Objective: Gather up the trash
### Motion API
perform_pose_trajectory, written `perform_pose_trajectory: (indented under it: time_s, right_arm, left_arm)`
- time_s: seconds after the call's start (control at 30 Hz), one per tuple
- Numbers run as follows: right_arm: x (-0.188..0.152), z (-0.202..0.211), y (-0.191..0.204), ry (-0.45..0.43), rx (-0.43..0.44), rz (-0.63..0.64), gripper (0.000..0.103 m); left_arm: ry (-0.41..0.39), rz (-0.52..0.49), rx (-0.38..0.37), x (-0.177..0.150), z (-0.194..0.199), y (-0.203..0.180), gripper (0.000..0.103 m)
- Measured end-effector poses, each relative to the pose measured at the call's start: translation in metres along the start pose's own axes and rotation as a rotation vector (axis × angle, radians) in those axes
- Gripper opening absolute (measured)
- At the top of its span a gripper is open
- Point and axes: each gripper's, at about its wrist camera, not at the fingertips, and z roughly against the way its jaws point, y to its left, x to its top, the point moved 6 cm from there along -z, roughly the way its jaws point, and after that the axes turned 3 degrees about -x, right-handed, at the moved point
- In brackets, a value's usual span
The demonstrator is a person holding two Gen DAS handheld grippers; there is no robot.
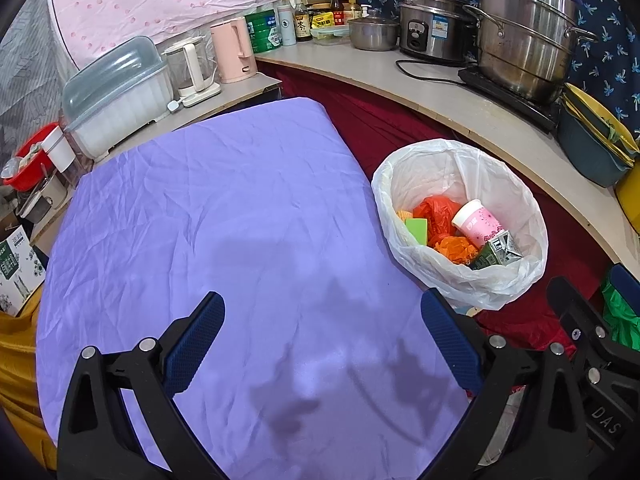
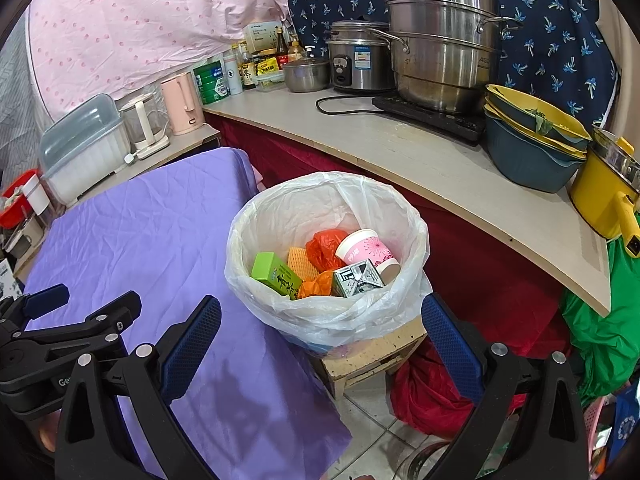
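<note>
bin (image 2: 248,240) holds pink cup (image 2: 366,250), green box (image 2: 276,274), orange bags (image 2: 326,250); both grippers' fingers (image 1: 196,340) wide, empty.

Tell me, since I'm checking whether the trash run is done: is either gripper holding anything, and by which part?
Nothing is held. The left gripper and right gripper are both open and empty; the trash lies in the lined bin.

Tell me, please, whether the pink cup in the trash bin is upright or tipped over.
Tipped over. The pink cup lies on its side atop the other trash inside the bin, its side wall facing up and one end pointing toward the camera.
</note>
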Motion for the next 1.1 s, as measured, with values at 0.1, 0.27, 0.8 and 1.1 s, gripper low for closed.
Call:
perform_pose_trajectory:
  time_s: [0.1,0.27,0.8,1.1]
  right_arm:
    - [-0.0002,0.0004,-0.0003,0.000,-0.002,-0.001,0.097]
    - [0.0000,0.0003,-0.0007,-0.001,-0.003,-0.001,0.097]
    - [0.0009,0.0041,-0.0030,-0.008,-0.002,-0.003,0.097]
    - [0.0006,0.0052,-0.0027,-0.009,-0.002,-0.005,0.097]
  left_arm:
    - [0.007,-0.002,-0.006,-0.0005,-0.0008,0.0007,0.094]
    - [0.019,-0.007,-0.018,-0.0023,-0.0020,0.0013,0.094]
    - [0.015,-0.014,-0.014,-0.0047,0.0009,-0.0001,0.094]
    - [0.011,-0.019,-0.016,-0.0060,0.0045,-0.0019,0.094]
